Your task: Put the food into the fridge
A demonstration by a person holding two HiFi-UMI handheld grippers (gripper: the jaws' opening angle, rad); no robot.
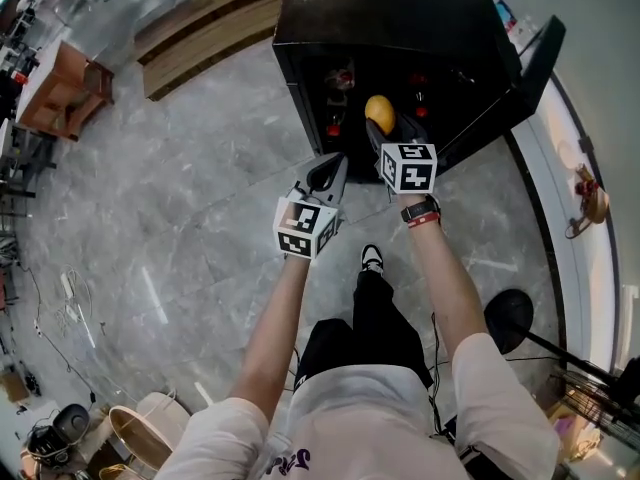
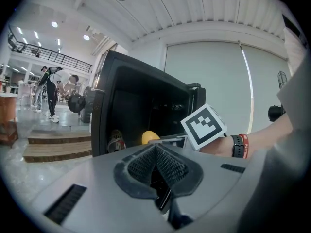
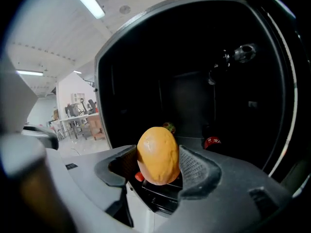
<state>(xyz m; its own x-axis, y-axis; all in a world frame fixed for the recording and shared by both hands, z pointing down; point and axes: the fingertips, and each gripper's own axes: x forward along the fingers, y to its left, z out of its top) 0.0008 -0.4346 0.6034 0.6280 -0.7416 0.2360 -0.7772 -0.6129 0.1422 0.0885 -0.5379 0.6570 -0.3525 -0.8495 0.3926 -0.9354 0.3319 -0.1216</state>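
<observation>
A small black fridge [image 1: 390, 18] stands on the floor with its door [image 1: 505, 93] swung open to the right. My right gripper [image 1: 384, 126] is shut on an orange-yellow fruit [image 3: 157, 155], held at the fridge's open front [image 3: 194, 72]. The same fruit [image 1: 379, 112] shows at the fridge mouth in the head view, and as a yellow spot [image 2: 150, 137] in the left gripper view. My left gripper [image 1: 330, 175] hangs a little back and left of the fridge, jaws shut with nothing between them [image 2: 156, 160]. Red-topped items [image 3: 212, 141] sit deep inside the fridge.
Grey marble floor [image 1: 180, 228] spreads to the left. Wooden steps [image 1: 200, 38] lie at the far left of the fridge, a wooden cabinet [image 1: 60, 88] further left. A black round stand base [image 1: 510, 318] and cables sit by my right side. People stand far off [image 2: 51, 93].
</observation>
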